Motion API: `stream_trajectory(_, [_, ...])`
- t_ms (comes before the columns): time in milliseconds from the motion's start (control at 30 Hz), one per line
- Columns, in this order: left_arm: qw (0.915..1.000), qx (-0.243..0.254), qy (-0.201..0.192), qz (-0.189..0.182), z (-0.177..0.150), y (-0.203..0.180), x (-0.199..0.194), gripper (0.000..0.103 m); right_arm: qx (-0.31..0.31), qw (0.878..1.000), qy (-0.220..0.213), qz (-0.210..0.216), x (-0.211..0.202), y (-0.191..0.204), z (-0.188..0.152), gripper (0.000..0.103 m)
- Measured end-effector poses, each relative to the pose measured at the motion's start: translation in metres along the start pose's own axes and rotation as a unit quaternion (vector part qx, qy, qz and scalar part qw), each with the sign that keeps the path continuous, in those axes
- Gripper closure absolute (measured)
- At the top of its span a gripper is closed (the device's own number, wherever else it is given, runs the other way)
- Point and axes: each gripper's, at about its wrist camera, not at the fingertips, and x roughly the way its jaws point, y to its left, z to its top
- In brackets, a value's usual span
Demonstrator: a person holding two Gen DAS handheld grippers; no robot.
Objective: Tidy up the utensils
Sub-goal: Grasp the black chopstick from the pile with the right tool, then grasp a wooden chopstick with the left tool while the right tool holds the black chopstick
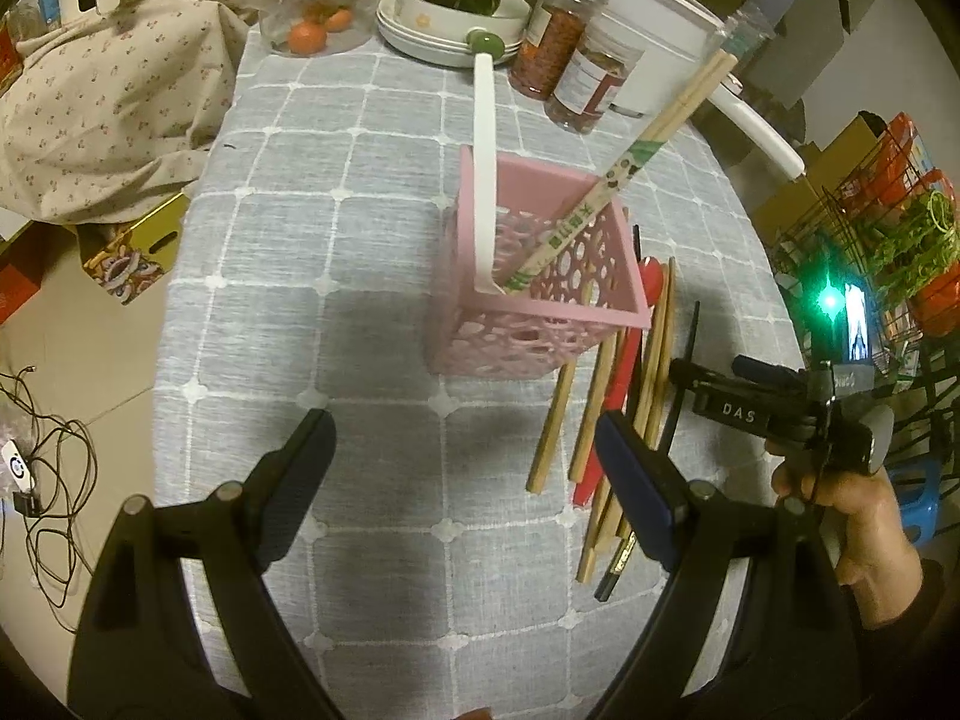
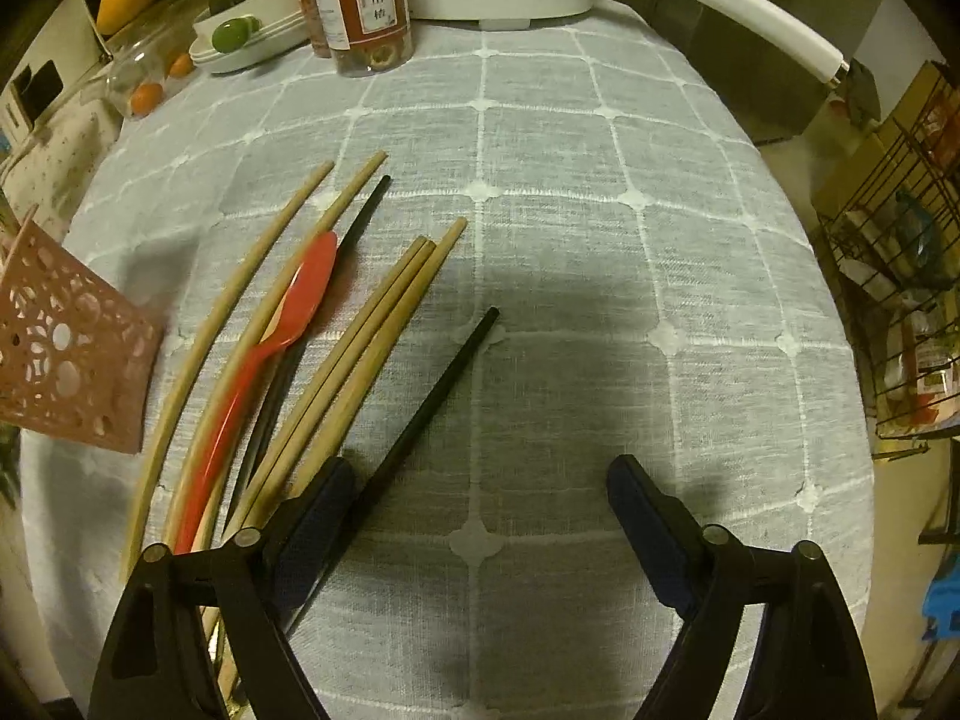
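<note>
Both the left claw (image 1: 465,468) and right claw (image 2: 480,516) gape empty; that thin, slick black chopstick (image 2: 432,396) at lower centre looks light and stiff, best pinched mid-shaft.

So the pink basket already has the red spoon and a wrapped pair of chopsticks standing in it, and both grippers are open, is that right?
Not quite. The pink basket holds a white spoon, not the red one, beside the wrapped pair of chopsticks. The red spoon lies on the tablecloth among loose chopsticks, as the right wrist view shows. The left gripper and right gripper are indeed open.
</note>
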Motion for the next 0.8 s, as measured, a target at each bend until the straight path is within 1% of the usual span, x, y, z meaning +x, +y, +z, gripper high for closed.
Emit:
stream_trajectory(33, [1.0, 0.002, 0.0, -0.001, 0.0, -0.001, -0.001, 0.015, 0.0, 1.0, 0.003, 0.002, 0.0, -0.001, 0.0, 0.025])
stream_trajectory(67, [1.0, 0.003, -0.001, -0.003, -0.001, -0.002, -0.001, 0.015, -0.002, 1.0, 0.004, 0.003, -0.002, -0.002, -0.001, 0.029])
stream_trajectory(133, [0.9999, 0.009, -0.002, -0.005, -0.002, -0.005, -0.002, 0.015, -0.001, 1.0, 0.003, 0.006, -0.005, -0.004, -0.001, 0.043])
stream_trajectory(167, [0.9999, 0.013, -0.002, -0.006, -0.002, -0.006, -0.002, 0.015, -0.002, 1.0, 0.004, 0.008, -0.006, -0.005, -0.001, 0.046])
stream_trajectory(233, [0.9998, 0.021, 0.001, -0.006, -0.003, -0.01, -0.002, 0.015, -0.003, 1.0, 0.004, 0.012, -0.009, -0.01, -0.001, 0.062])
stream_trajectory(267, [0.9996, 0.026, 0.003, -0.006, -0.004, -0.012, -0.001, 0.015, -0.002, 1.0, 0.003, 0.016, -0.011, -0.014, -0.002, 0.065])
stream_trajectory(300, [0.9995, 0.031, 0.004, -0.006, -0.005, -0.014, 0.0, 0.015, 0.0, 1.0, 0.004, 0.021, -0.012, -0.019, -0.002, 0.073])
stream_trajectory(333, [0.9994, 0.034, 0.004, -0.005, -0.006, -0.016, 0.0, 0.015, 0.004, 1.0, 0.005, 0.029, -0.012, -0.024, -0.002, 0.078])
stream_trajectory(367, [0.9993, 0.038, 0.004, -0.003, -0.006, -0.018, 0.0, 0.015, 0.008, 0.999, 0.007, 0.04, -0.013, -0.029, -0.002, 0.079])
stream_trajectory(433, [0.9989, 0.048, 0.004, -0.001, -0.008, -0.022, 0.0, 0.015, 0.011, 0.998, 0.012, 0.059, -0.012, -0.034, 0.0, 0.089])
stream_trajectory(500, [0.9984, 0.057, 0.004, 0.0, -0.01, -0.027, 0.0, 0.015, 0.015, 0.997, 0.015, 0.074, -0.013, -0.041, 0.0, 0.095])
stream_trajectory(600, [0.9977, 0.068, 0.007, -0.004, -0.013, -0.034, 0.002, 0.015, 0.007, 0.997, 0.006, 0.075, -0.016, -0.049, 0.0, 0.099])
stream_trajectory(667, [0.9971, 0.075, 0.01, -0.006, -0.016, -0.04, 0.005, 0.015, 0.009, 0.997, 0.003, 0.078, -0.017, -0.054, 0.0, 0.099])
stream_trajectory(800, [0.9956, 0.091, 0.016, -0.015, -0.019, -0.053, 0.008, 0.015, 0.017, 0.995, 0.0, 0.1, -0.018, -0.062, 0.002, 0.098])
